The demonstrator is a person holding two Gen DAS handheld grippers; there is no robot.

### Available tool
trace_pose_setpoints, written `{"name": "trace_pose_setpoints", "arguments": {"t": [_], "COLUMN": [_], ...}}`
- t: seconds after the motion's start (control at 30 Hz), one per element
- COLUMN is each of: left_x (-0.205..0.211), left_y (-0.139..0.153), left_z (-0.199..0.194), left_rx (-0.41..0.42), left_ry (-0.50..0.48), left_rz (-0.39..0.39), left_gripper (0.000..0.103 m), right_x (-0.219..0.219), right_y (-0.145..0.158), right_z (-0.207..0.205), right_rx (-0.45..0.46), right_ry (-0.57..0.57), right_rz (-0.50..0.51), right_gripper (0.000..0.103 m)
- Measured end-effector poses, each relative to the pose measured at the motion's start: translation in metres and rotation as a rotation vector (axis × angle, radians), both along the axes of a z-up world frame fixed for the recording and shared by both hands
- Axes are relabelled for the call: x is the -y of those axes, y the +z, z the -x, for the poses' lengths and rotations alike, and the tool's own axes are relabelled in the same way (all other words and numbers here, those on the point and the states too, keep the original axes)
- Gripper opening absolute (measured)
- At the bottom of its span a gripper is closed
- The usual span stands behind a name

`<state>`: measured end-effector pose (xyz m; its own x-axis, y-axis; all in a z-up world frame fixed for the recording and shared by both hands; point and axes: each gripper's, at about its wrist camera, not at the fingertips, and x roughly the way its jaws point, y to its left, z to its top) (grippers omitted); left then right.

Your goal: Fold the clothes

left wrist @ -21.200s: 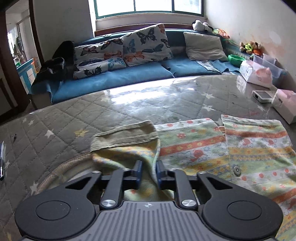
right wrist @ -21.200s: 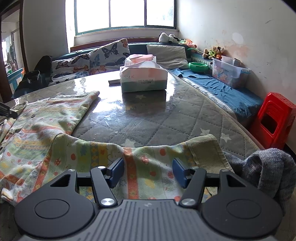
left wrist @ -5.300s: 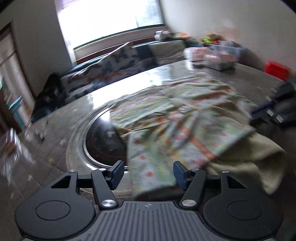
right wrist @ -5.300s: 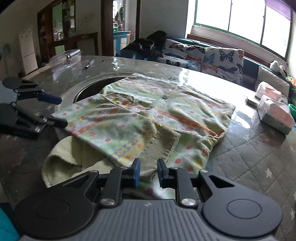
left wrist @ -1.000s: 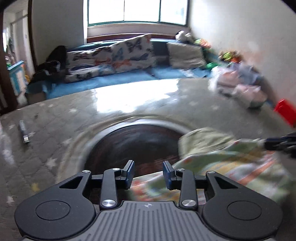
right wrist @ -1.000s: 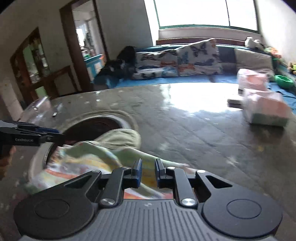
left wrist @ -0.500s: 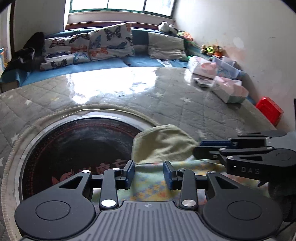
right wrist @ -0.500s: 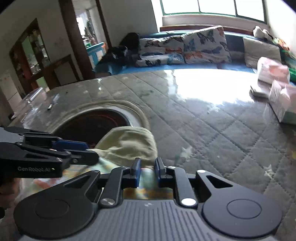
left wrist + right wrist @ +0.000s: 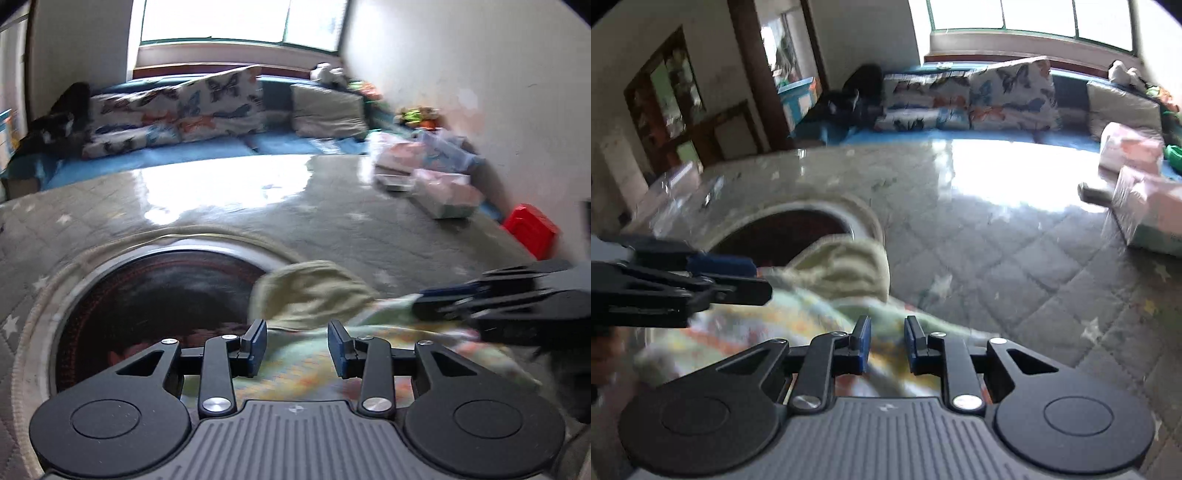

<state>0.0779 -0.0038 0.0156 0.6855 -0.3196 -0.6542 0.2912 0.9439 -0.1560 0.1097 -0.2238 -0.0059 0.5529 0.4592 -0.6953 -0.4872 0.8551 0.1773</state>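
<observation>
Folded printed shirt (image 9: 306,354) right under left gripper (image 9: 297,345), jaws wide, lower centre; right gripper (image 9: 886,345) narrow, maybe pinching cloth, can't tell.

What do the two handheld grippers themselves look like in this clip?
Both match: the left gripper and the right gripper have matte black linkage arms with silver pivot screws, blue pads on the jaws, two round black discs and a ribbed grey body. No cables or sleeves show.
</observation>
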Motion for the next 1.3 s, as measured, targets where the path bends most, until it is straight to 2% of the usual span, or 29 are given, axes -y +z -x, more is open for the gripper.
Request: {"name": "trace_pose_setpoints", "arguments": {"t": [0.23,0.43,0.73,0.8,0.93,1.0,1.07,1.13,1.27,1.3], "left_x": [0.054,0.085,0.109,0.110,0.110,0.112,0.119,0.127,0.132,0.127], "left_y": [-0.003,-0.020,-0.029,-0.025,-0.019,-0.025,-0.032,-0.037,-0.029,-0.024], "left_z": [0.020,0.032,0.068,0.068,0.057,0.048,0.050,0.057,0.071,0.073], "left_rx": [0.017,-0.016,-0.011,0.007,0.059,0.017,-0.006,-0.001,0.001,0.007], "left_ry": [-0.213,-0.334,-0.493,-0.480,-0.393,-0.376,-0.396,-0.427,-0.485,-0.478], "left_rz": [0.000,0.012,0.049,0.052,0.044,0.064,0.072,0.065,0.078,0.085], "left_gripper": [0.040,0.039,0.041,0.041,0.042,0.043,0.043,0.049,0.052,0.052], "right_x": [0.015,0.014,0.011,0.011,0.010,0.010,0.010,0.009,0.008,0.008], "right_y": [-0.005,-0.004,-0.004,-0.004,-0.004,-0.004,-0.004,-0.004,-0.001,0.001], "right_z": [-0.023,-0.027,-0.032,-0.032,-0.032,-0.032,-0.032,-0.031,-0.028,-0.026], "right_rx": [-0.091,-0.100,-0.093,-0.092,-0.091,-0.090,-0.089,-0.088,-0.071,-0.061], "right_ry": [0.018,0.052,0.059,0.062,0.066,0.068,0.069,0.069,0.063,0.059], "right_rz": [-0.066,-0.036,-0.013,-0.012,-0.006,-0.004,-0.003,-0.001,0.015,0.017], "right_gripper": [0.018,0.018,0.018,0.018,0.019,0.020,0.020,0.020,0.021,0.024]}}
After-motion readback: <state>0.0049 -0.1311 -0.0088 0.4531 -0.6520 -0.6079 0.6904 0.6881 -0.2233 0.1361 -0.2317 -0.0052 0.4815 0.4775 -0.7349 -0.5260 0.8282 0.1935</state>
